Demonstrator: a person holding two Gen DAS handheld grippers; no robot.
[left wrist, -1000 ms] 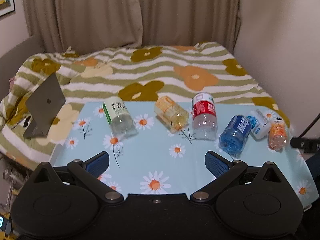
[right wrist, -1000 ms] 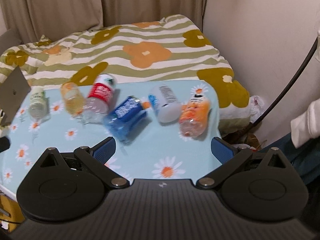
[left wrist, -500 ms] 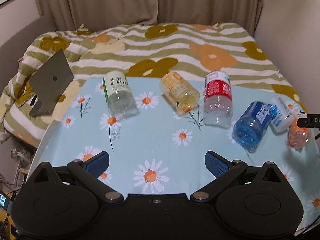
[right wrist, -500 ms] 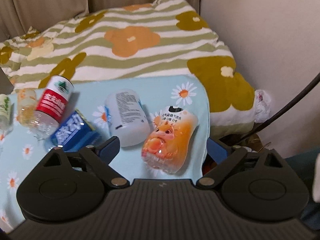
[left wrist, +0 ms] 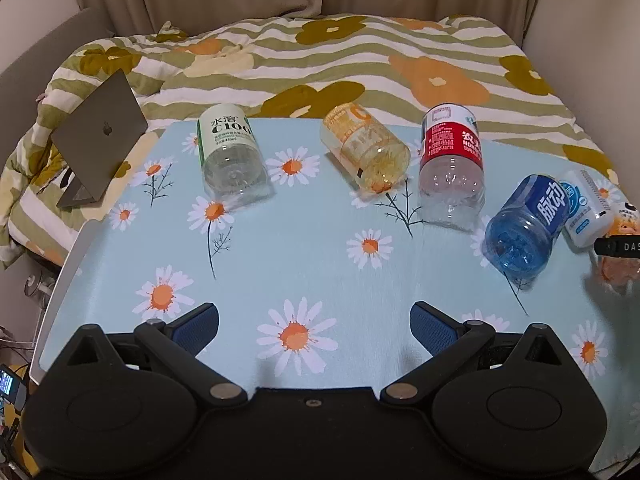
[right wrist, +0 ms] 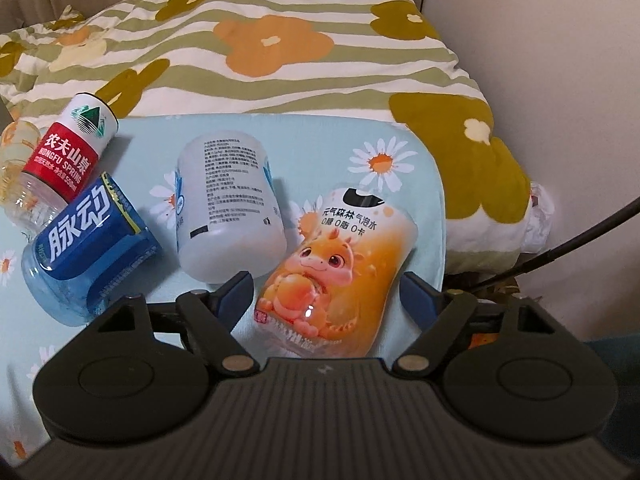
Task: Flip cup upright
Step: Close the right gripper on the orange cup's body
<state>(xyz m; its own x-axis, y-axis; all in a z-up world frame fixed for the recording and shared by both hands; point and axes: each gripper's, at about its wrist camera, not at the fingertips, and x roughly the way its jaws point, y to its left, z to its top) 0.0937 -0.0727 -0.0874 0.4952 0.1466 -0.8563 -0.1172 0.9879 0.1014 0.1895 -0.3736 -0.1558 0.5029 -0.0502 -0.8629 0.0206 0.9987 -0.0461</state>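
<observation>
1. The right gripper [right wrist: 326,294] is gaping wide around the lower end of the orange cup [right wrist: 334,276], lying on its side at lower centre; contact is seemingly not made.
2. The left gripper [left wrist: 314,326] is hovering wide open and empty over the daisy tablecloth [left wrist: 320,264], lower centre.
3. The white cup [right wrist: 228,208] is lying just left of the orange one.

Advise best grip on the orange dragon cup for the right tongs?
Grip the orange dragon cup across its narrower waist, coming in from its near end, along its length. It lies on its side between the open right tongs, and the white cup crowds its left, so keep that finger tight to the orange wall.
</observation>
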